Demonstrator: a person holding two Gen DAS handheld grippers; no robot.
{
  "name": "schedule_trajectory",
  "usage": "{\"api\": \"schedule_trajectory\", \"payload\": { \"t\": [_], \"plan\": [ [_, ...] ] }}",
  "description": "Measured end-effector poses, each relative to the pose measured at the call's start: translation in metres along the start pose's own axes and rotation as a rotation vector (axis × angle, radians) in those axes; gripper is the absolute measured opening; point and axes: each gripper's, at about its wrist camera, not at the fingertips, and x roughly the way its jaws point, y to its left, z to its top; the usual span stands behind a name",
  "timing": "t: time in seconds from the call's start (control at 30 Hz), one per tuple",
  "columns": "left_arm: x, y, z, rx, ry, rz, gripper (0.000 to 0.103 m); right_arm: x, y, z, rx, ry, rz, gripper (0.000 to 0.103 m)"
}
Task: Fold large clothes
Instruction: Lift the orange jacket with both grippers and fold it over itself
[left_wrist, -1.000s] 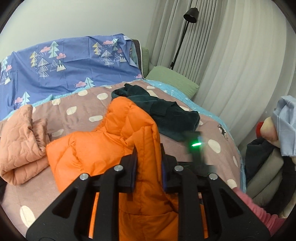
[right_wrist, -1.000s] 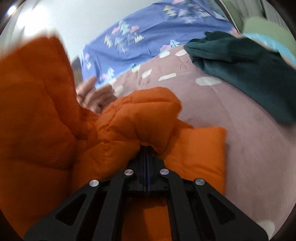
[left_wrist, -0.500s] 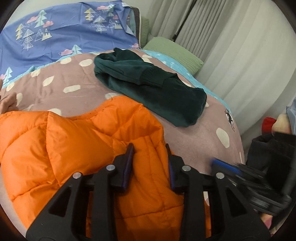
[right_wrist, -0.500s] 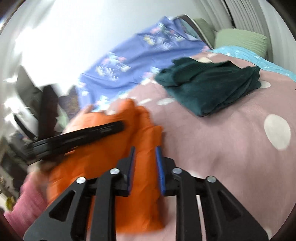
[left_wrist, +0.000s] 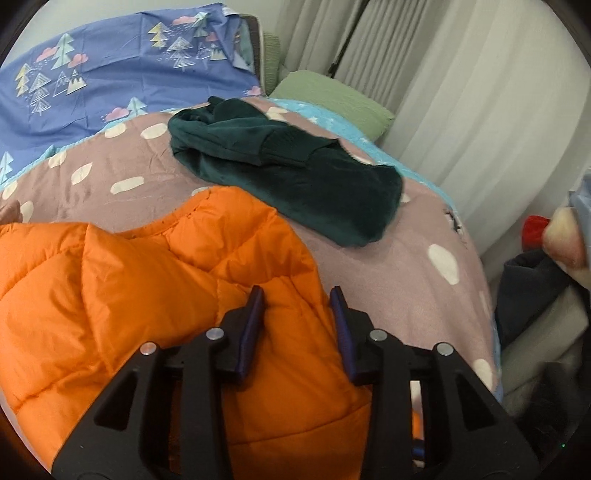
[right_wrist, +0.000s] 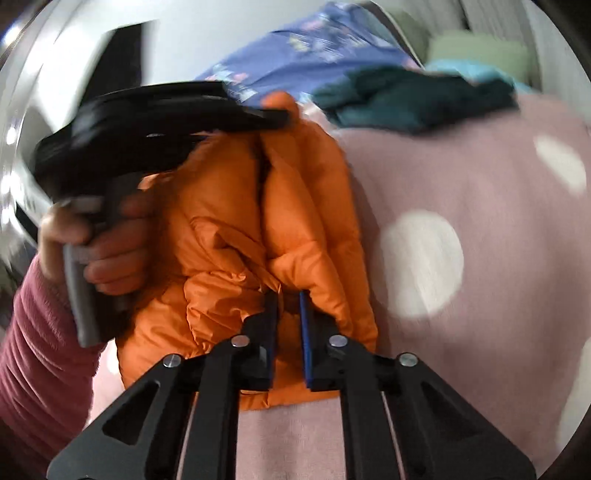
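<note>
Since the earlier frame, the orange puffer jacket (left_wrist: 155, 295) has come down from a raised bundle and lies spread on the bed (left_wrist: 388, 266), and the left hand-held gripper (left_wrist: 297, 295) has lowered with it. Its jaws stand apart, wider than before, with a ridge of jacket fabric between them; the pads do not appear to press on it.

The right hand-held gripper (right_wrist: 288, 295) has swung to the near edge of the jacket (right_wrist: 229, 240). Its jaws have just been closing and stand at a narrow gap, with a fold of orange fabric between the blue pads (right_wrist: 304, 332); motion blur leaves it unclear whether the pads pinch the fold.

In the right wrist view, the left hand (right_wrist: 92, 243), in a pink ribbed sleeve (right_wrist: 33, 350), grips the handle of the other tool above the jacket.

A dark green garment (left_wrist: 288, 173) lies folded on the bed beyond the jacket, apart from it. A blue tree-print sheet (left_wrist: 110, 74) covers the head of the bed, a green pillow (left_wrist: 332, 96) sits beside it, and pale curtains (left_wrist: 461, 92) hang behind.
</note>
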Motion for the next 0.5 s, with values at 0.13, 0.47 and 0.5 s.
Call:
{"api": "schedule_trajectory", "payload": {
  "t": [0.13,0.47,0.5],
  "plan": [
    [-0.042,-0.004,0.002,0.119,-0.096,0.076,0.025,-0.004,-0.005,-0.004,0.007,-0.008,-0.036,0.008],
    [-0.044,0.081,-0.031,0.016,-0.060,0.232,0.025,0.012,0.000,-0.003,-0.014,-0.008,-0.061,0.011],
    [-0.028,0.079,-0.037,0.042,-0.042,0.269,0.025,0.007,0.003,-0.008,-0.018,-0.008,-0.068,0.011]
  ]
}}
